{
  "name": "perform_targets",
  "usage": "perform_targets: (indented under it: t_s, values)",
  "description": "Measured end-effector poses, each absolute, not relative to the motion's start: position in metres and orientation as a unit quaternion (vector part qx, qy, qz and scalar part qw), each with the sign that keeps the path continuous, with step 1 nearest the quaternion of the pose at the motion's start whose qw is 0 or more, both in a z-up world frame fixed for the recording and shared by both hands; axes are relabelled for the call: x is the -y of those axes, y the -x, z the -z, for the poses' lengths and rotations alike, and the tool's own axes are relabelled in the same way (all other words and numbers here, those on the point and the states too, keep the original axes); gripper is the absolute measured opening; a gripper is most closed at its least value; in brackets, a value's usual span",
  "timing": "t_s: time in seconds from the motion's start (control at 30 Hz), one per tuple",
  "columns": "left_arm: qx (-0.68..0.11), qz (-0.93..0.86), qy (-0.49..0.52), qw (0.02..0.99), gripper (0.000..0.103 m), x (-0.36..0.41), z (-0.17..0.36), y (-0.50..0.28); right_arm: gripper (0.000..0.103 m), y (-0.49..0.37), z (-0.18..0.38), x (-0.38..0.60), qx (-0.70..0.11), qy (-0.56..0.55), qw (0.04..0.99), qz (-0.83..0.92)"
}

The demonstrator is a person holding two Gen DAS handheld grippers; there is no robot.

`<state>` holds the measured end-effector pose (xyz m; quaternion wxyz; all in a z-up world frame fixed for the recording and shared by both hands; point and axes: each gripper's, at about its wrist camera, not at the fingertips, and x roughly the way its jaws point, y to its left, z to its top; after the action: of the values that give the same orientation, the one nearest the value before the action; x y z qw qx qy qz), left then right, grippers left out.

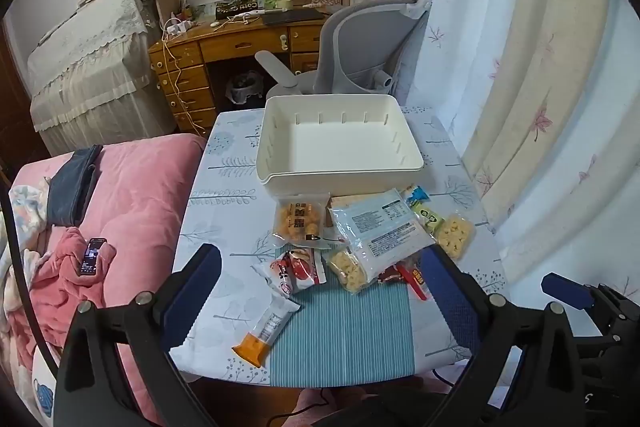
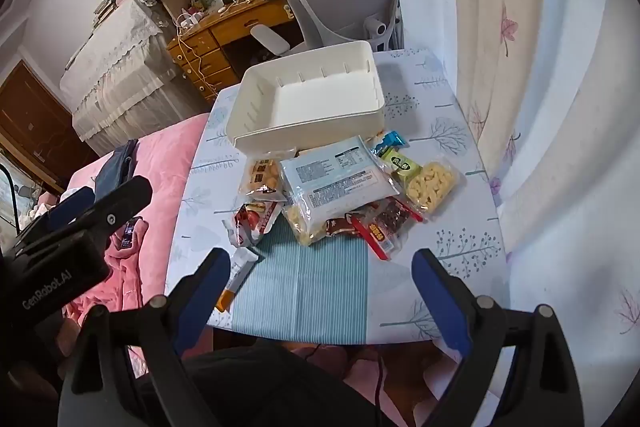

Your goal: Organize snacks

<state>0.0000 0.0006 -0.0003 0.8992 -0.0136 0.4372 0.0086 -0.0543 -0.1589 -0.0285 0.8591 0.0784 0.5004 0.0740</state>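
An empty white bin stands at the far middle of the small table. In front of it lies a pile of snack packets: a large pale blue packet, an orange puff packet, a red packet, yellow snack bags and a clear bar with an orange end. My left gripper is open above the near table edge. My right gripper is open, nearer the table's right side. Both are empty.
A pink bed with a phone on it borders the table's left. A grey office chair and a wooden desk stand behind the bin. Curtains hang at the right. A striped teal mat covers the table's near part.
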Motion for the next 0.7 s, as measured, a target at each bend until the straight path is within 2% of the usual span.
perform_targets:
  t_s: [0.7]
  values:
    - [-0.432,-0.011,0.011,0.902,0.1,0.0,-0.004,0.003,0.093,0.058,0.03,0.151,-0.502,-0.082,0.857,-0.08]
